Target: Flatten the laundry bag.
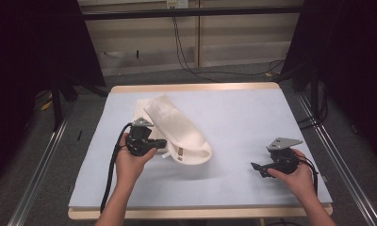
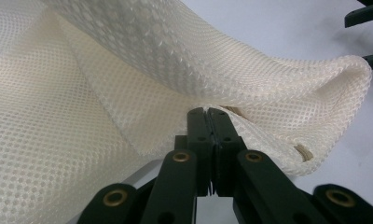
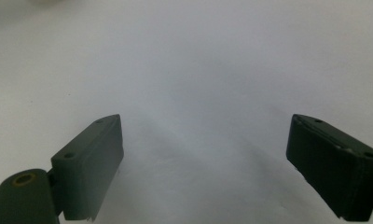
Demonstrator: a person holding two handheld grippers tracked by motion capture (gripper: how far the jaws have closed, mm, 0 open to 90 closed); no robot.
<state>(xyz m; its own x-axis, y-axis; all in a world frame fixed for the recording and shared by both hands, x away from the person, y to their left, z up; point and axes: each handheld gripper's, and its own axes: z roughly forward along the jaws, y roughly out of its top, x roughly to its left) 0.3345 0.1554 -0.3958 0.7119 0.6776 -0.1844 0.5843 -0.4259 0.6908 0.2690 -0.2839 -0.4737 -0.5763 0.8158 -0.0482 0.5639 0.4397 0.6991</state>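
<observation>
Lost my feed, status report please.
Left gripper shut on edge of cream mesh laundry bag. Right gripper open, holding nothing. Nothing in the way.

The mesh laundry bag (image 1: pixel 178 129) is cream-white with a fine honeycomb weave, the table cover (image 1: pixel 243 117) pale blue-grey, both grippers black.

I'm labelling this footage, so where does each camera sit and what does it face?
High view: above the table's near side, looking down on the cream mesh bag; both forearms show.
Left gripper view: rides the left gripper, jaws pinched on the bag's edge, as the high view also shows.
Right gripper view: rides the right gripper, jaws apart over the pale blue table cover.
</observation>
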